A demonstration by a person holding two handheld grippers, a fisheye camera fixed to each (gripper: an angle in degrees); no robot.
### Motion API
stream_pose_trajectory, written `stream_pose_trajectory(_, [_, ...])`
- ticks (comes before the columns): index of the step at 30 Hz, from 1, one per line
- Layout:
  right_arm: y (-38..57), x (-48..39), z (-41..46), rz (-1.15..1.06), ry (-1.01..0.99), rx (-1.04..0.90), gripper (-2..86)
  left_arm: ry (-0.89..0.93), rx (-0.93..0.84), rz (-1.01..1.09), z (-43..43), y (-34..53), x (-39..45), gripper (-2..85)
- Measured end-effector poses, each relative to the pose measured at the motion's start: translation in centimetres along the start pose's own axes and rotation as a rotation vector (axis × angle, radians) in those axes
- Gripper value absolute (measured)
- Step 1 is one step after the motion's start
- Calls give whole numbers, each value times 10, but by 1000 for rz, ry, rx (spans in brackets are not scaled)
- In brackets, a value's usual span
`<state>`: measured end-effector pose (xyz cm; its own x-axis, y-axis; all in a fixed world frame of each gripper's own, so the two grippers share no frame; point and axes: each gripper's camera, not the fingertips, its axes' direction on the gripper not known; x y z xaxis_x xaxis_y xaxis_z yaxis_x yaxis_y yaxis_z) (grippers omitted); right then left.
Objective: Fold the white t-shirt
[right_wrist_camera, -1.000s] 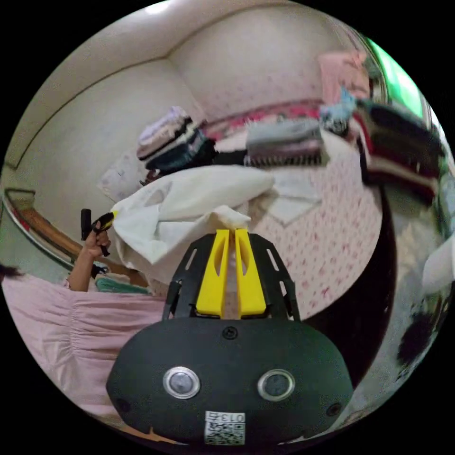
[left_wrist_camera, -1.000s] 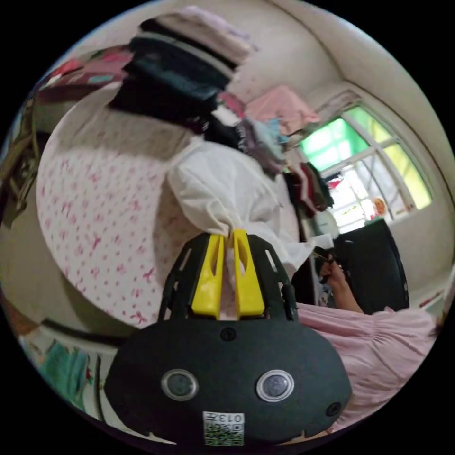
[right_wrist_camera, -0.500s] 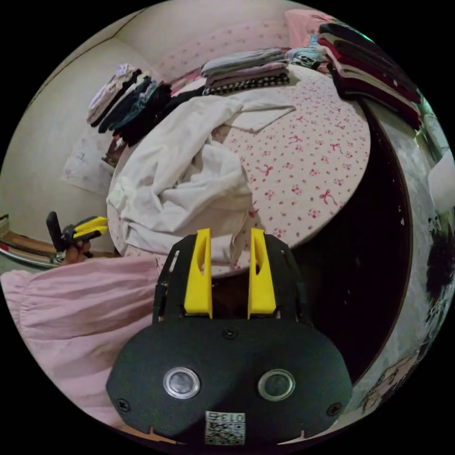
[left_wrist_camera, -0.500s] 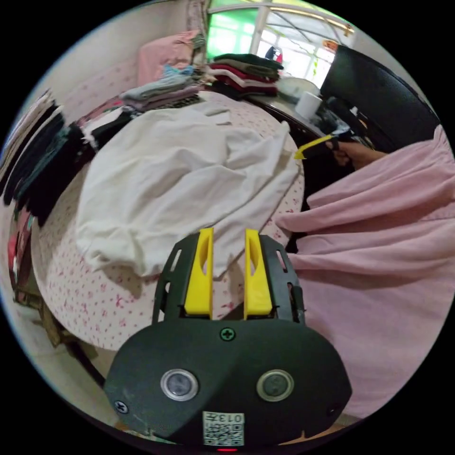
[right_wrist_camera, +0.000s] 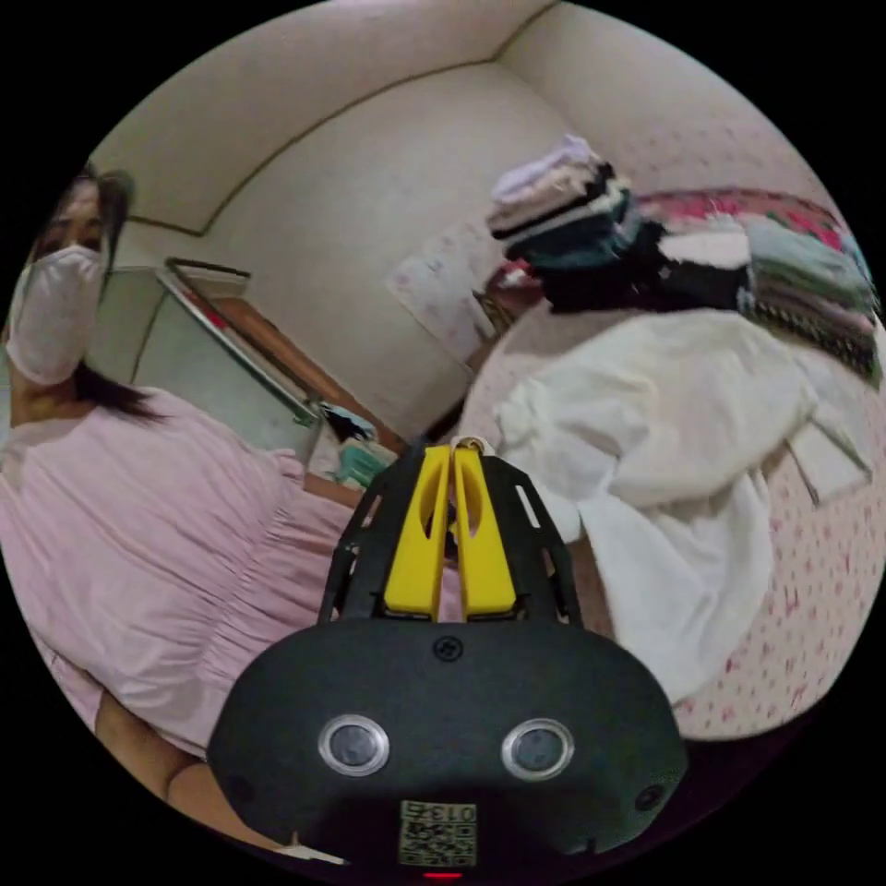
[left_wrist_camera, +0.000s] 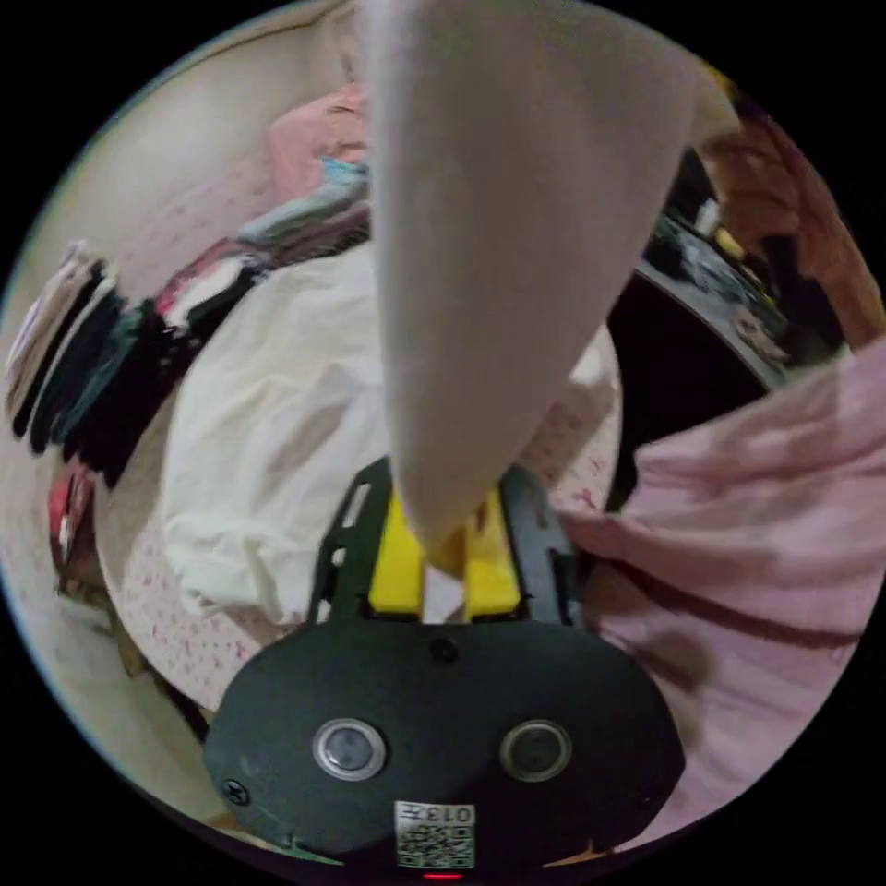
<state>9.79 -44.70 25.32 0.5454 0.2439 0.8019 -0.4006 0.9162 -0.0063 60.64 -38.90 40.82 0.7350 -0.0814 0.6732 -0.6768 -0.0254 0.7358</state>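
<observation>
The white t-shirt (left_wrist_camera: 277,415) lies crumpled on a round table, seen again in the right gripper view (right_wrist_camera: 674,415). One part of it rises taut from the table as a wide band (left_wrist_camera: 517,231) toward a hand at the upper right. The left gripper (left_wrist_camera: 443,521) is shut on the lower end of that band, and the cloth covers its yellow jaw tips. The right gripper (right_wrist_camera: 459,450) is held up beside the table with its jaws together. A small fold of white cloth edge shows pinched at their tips.
The table carries a cloth with pink bows (right_wrist_camera: 803,628) (left_wrist_camera: 175,609). Stacks of folded clothes line its far side (left_wrist_camera: 83,369) (right_wrist_camera: 563,212). The person in a pink dress (right_wrist_camera: 138,517) (left_wrist_camera: 738,572) stands close to the table edge. A dark surface (left_wrist_camera: 683,360) lies beyond the table.
Half a second ago both grippers hung open over the shirt lying on the table. Now both are shut on cloth and a stretch of the shirt is lifted between them.
</observation>
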Motion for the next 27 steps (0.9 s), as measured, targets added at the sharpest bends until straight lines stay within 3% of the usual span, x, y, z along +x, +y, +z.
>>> stream_pose_trajectory(2, [-22, -1, 6, -25, -35, 11, 6, -74, 66, -85, -18, 3, -26, 5])
stream_pose_trajectory(5, [-34, 6, -6, -23, -43, 106, 7, 89, 151, -190, -54, 13, -92, -2])
stream_pose_trajectory(7, [-36, 22, -27, 29, 48, 184, 9, 25, 197, -294, -81, 28, -135, -2])
stream_pose_trajectory(10, [-20, 49, -56, 144, 177, 271, 13, 41, 258, -558, -112, 74, -217, 8])
stream_pose_trajectory(12, [-3, 67, -71, 243, 272, 285, 17, 21, 300, -897, -121, 140, -279, 44])
stream_pose_trajectory(14, [25, 88, -85, 377, 404, 271, 23, 40, 331, -1083, -121, 188, -306, 62])
stream_pose_trajectory(19, [69, 115, -74, 550, 492, 135, 51, -104, 246, -1186, -123, 238, -312, 84])
stream_pose_trajectory(27, [19, 132, 86, 412, 331, -240, 136, 238, 191, -1185, -41, 229, -293, 158])
